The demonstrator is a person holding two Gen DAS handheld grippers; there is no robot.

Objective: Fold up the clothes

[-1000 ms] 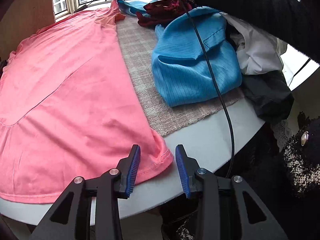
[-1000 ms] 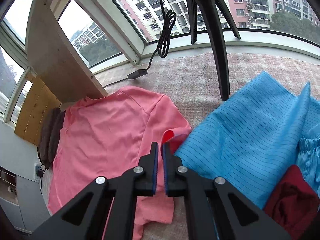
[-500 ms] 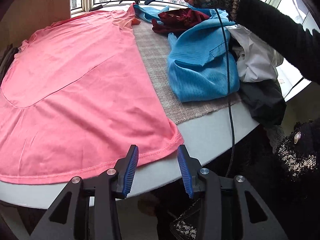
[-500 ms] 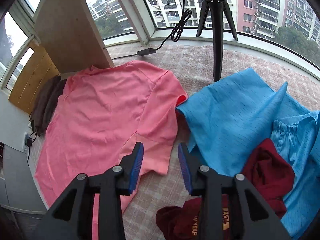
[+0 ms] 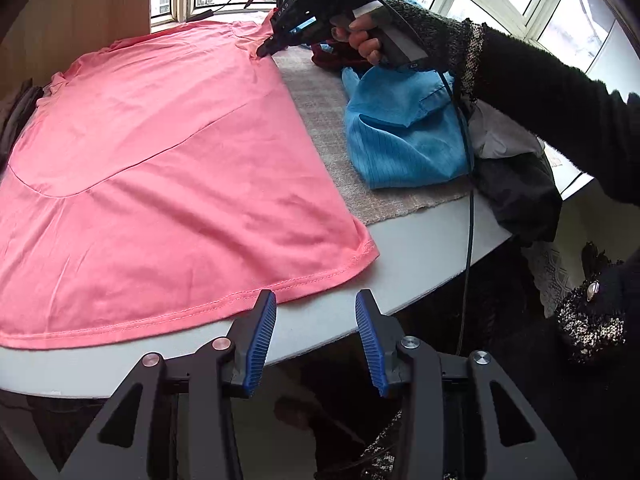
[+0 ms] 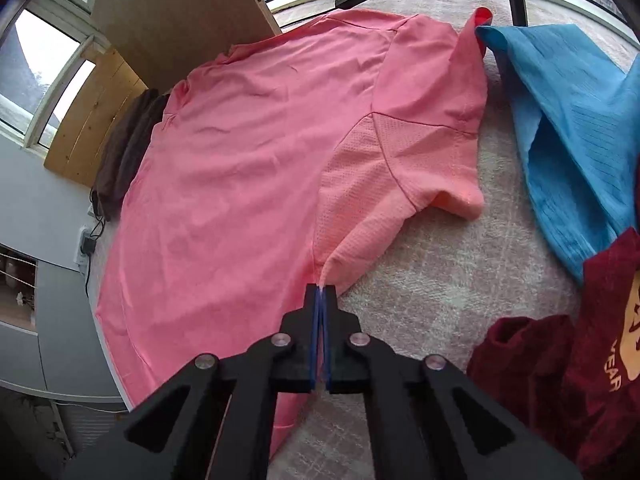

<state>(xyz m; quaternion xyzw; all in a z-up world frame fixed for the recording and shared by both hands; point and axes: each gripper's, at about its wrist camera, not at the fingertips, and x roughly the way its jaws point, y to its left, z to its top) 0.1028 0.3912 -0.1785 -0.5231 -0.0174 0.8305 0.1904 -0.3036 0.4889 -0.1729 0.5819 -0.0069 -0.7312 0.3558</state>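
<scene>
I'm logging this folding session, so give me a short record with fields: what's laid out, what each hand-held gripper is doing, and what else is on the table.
garment being folded: pink t-shirt, spread flat
surface: table with a checked cloth
right hand-held gripper: shut on the pink t-shirt's side edge below the sleeve
left hand-held gripper: open, at the table edge by the shirt's hem corner, not holding anything
pile beside the shirt: blue garment, dark red garment
fold state: not yet begun

We note both tongs: black angular frames, ribbed blue pads, silver screws – left tongs, right tongs. Black cable hangs from right unit. Sleeve: black knit w/ speckled tweed cuff.
</scene>
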